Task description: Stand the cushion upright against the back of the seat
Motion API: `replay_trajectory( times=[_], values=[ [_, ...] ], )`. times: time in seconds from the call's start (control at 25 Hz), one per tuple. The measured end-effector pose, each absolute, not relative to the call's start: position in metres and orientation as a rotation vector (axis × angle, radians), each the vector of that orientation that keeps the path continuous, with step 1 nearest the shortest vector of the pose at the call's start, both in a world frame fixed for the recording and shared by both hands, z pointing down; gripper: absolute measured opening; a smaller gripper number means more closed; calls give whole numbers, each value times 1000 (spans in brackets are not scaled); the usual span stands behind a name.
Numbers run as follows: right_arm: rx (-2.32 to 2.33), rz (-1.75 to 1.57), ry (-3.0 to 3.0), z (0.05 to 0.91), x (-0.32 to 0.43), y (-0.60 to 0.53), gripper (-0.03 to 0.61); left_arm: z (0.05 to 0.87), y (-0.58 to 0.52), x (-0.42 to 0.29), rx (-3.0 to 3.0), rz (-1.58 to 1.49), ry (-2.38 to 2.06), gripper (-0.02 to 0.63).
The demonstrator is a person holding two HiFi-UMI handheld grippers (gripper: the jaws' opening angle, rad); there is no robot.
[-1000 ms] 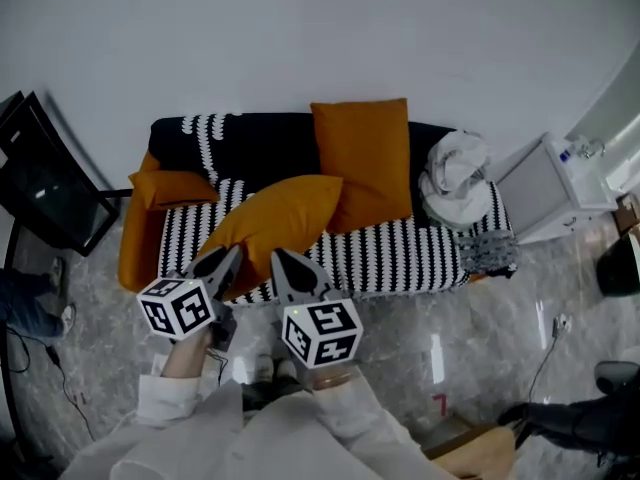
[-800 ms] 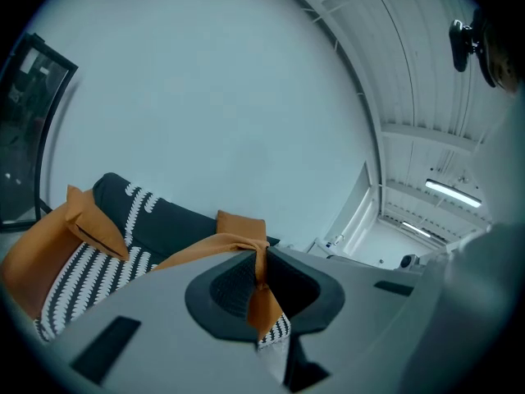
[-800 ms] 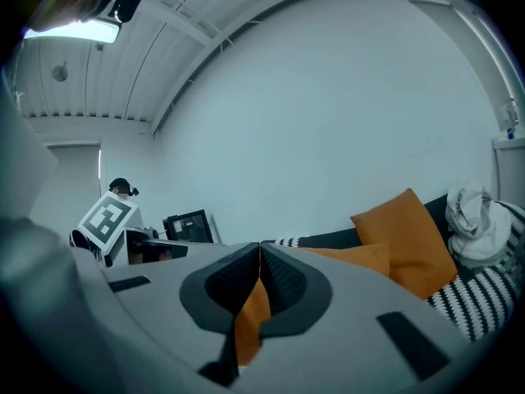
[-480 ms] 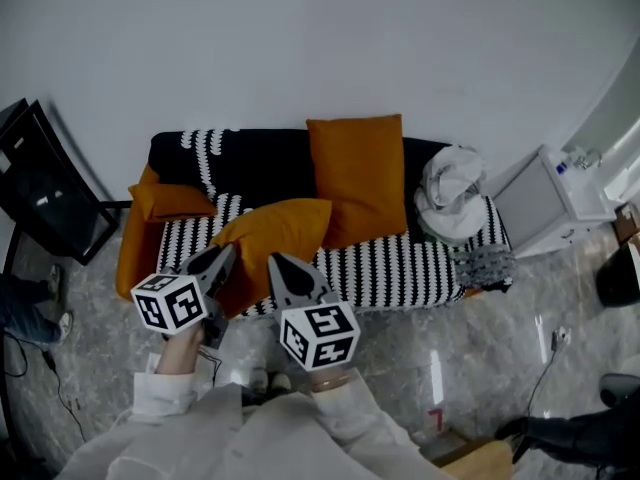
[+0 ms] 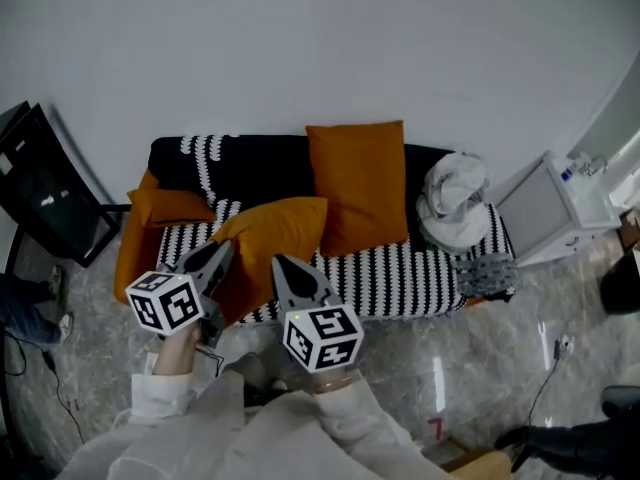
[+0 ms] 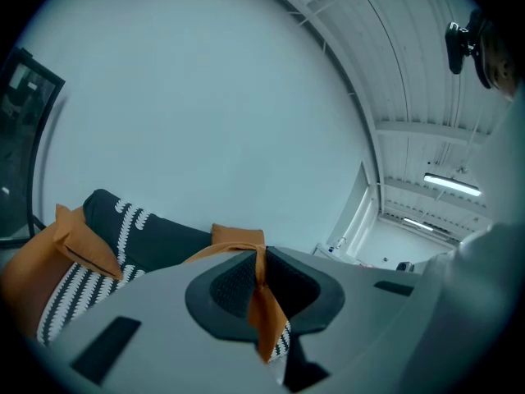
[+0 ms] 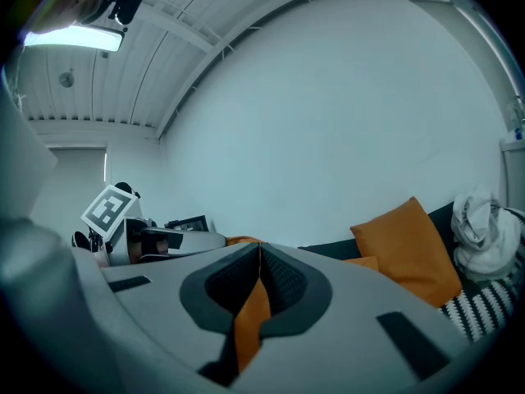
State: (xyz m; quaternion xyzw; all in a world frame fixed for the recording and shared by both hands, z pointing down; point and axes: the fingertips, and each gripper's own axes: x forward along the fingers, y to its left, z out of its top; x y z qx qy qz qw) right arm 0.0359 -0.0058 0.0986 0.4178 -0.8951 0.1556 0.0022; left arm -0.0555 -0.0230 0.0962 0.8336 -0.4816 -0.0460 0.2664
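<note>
- 2 grippers, both busy: left gripper (image 5: 224,251) & right gripper (image 5: 281,264) are each clamped tight on a pinch of orange fabric at the near edge of the same cushion (image 5: 270,236).
- That cushion hangs tilted over the left half of the sofa (image 5: 400,266) seat, far edge toward the backrest, not upright against it.
- 3 orange cushions total: the held one, 1 upright cushion (image 5: 358,183) leaning on the backrest, and 1 small cushion (image 5: 170,206) by the left armrest.
- 1 white cloth bundle (image 5: 452,193) sits at the seat's right end.
</note>
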Motion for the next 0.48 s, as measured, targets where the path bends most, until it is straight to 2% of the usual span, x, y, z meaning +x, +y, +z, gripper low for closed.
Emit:
replay_trajectory(
  times=[0.48],
  values=[
    [1359,488,-2800,102,30,-62,13,87,-79,-56,2300,-162,-1211,40]
  ],
)
